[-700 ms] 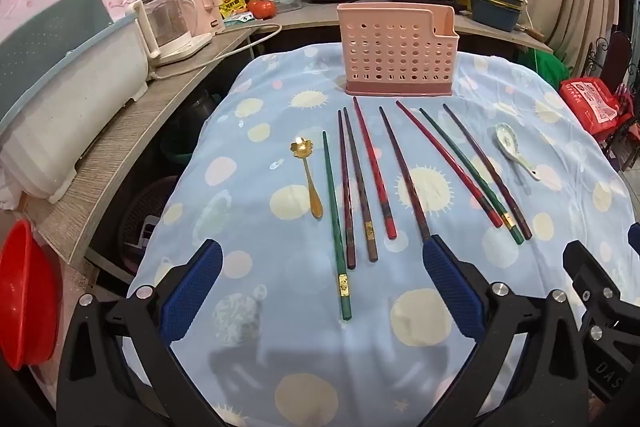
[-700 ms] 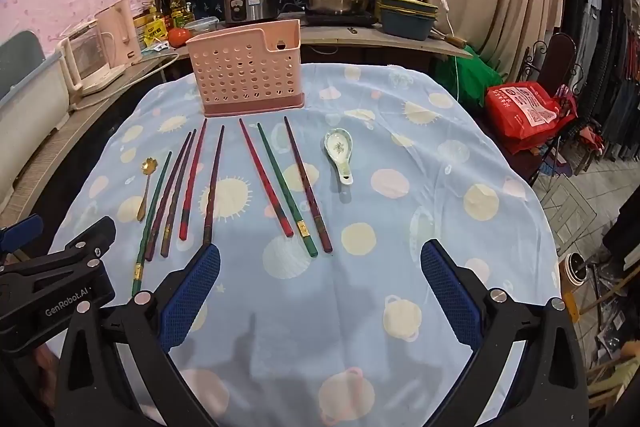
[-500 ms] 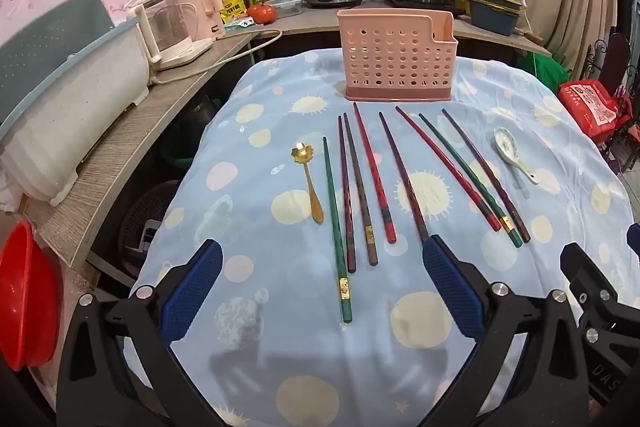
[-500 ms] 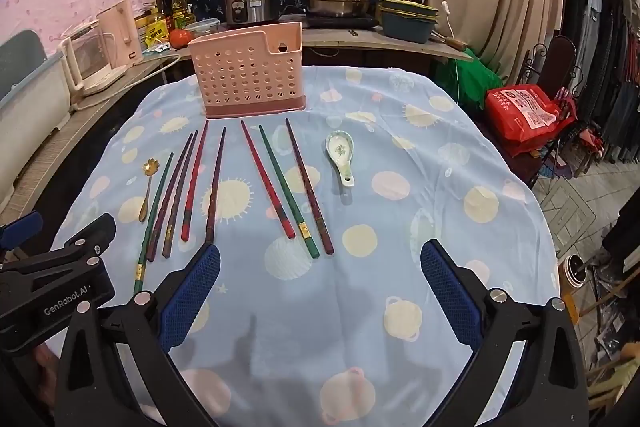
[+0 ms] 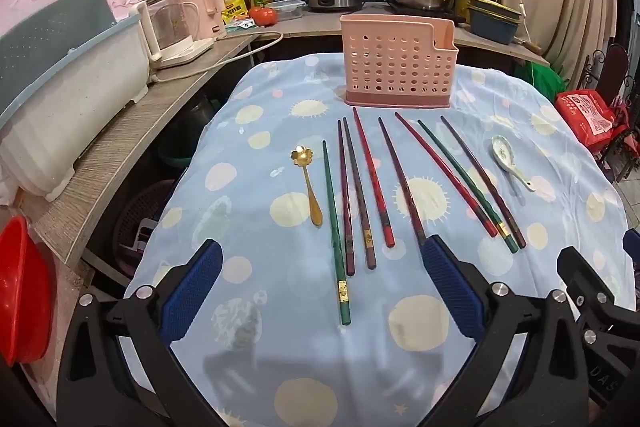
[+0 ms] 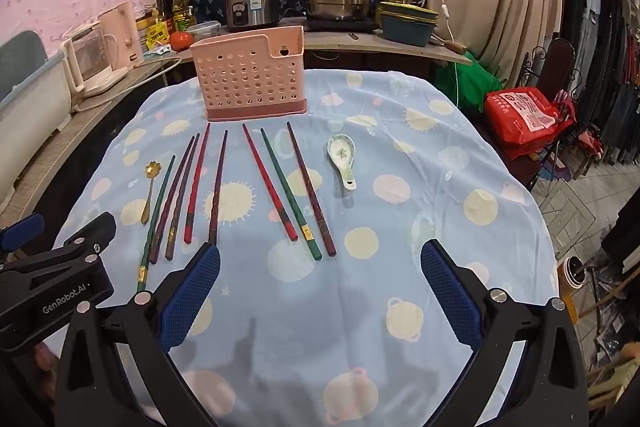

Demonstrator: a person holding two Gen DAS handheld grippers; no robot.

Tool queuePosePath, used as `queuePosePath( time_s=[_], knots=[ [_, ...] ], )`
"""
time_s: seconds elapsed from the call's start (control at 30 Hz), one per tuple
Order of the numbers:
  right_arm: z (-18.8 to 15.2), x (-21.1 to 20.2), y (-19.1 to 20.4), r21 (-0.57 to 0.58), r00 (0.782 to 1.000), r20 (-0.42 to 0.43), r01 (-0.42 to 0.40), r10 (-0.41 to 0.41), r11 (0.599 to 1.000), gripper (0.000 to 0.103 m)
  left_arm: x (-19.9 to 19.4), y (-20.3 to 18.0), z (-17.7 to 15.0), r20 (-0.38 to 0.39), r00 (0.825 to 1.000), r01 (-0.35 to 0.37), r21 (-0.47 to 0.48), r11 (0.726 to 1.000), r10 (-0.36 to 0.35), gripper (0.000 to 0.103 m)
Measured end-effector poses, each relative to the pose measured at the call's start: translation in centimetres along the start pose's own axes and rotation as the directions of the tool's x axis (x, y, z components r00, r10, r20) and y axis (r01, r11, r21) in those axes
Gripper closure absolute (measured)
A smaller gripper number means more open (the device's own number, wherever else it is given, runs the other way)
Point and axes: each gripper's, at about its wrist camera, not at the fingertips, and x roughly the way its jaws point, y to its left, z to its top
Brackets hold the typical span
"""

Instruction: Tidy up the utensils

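Left gripper (image 5: 322,259) and right gripper (image 6: 320,261) both hover above the near edge of the counter (image 6: 460,155), tilted downward, jaws spread fully apart with nothing between them. Compared with the earlier frames, neither view has changed noticeably: both grippers hold the same station and every utensil lies where it did.

The counter carries a blue cloth with pale dots. A pink perforated utensil holder (image 5: 398,65) stands upright at the far side. In front of it, flat on the cloth and roughly parallel, lie eight chopsticks. A left group runs from a green chopstick (image 5: 335,227), which reaches nearest the grippers, through two dark ones and a red chopstick (image 5: 373,179), to a dark one whose near end is hidden behind the left gripper's right finger. A right group of three (image 6: 294,191) lies apart from these: red, green, dark. A gold spoon (image 5: 308,183) lies just left of the green chopstick. A ceramic spoon (image 6: 343,157) lies right of the right group, bowl up.
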Motion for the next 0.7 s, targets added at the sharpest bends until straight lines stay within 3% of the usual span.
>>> queuePosePath(
  time_s=[0.7],
  knots=[
    [0.0, -0.3, 0.42, -0.001, 1.0, 0.008, -0.003, 0.003, 1.0, 0.007, 0.26, 0.41, -0.19, -0.005, 1.0, -0.004, -0.004, 1.0, 0.004, 0.007]
  ],
)
